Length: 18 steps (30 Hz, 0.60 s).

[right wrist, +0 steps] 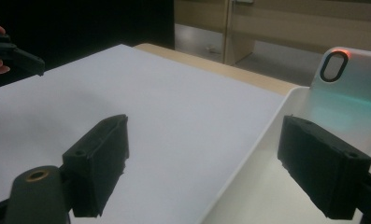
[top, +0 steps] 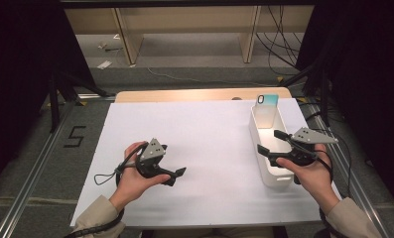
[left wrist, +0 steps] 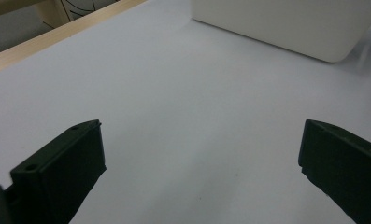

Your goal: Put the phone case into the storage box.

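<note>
A white oblong bin [top: 270,174] stands on the right side of the white sheet [top: 204,144]. A teal-and-white phone case [top: 267,105] leans upright against the bin's far end, and its camera cut-out [right wrist: 335,66] faces me in the right gripper view. My right gripper [top: 270,142] hovers open over the bin's middle. Its jaws straddle the bin's left wall [right wrist: 248,163], with nothing between them. My left gripper [top: 176,175] is held open low over the sheet at the left, pointing towards the bin [left wrist: 286,23], and its jaws [left wrist: 202,126] are empty.
The sheet covers a wooden table whose far edge [top: 199,94] shows bare. Dark frame rails [top: 35,158] run along both sides. Cables [top: 284,44] and shelf legs [top: 127,39] lie on the floor beyond the table.
</note>
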### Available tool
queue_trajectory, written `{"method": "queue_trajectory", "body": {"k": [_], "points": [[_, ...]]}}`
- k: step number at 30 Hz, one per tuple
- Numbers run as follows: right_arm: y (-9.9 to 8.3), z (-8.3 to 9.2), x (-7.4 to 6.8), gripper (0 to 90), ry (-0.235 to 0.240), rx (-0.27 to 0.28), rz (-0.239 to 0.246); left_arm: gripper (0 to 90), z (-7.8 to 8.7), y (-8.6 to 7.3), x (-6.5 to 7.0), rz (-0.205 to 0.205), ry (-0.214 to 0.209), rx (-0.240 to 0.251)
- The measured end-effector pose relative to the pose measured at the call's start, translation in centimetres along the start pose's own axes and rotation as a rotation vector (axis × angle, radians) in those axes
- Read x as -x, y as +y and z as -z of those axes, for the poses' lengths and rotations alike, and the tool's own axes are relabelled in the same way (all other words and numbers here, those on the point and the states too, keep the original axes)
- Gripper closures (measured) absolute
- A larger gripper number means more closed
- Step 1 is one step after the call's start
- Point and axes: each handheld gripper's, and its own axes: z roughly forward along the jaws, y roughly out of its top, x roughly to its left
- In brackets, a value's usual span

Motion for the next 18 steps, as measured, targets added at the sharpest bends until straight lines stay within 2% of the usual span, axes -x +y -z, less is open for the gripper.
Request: {"method": "queue_trajectory", "body": {"k": [18], "points": [[-0.83, 0.81, -0.26, 17.4, 0.016, -0.002, -0.004, 0.1, -0.01, -0.01, -0.01, 0.001, 0.001, 0.001]]}}
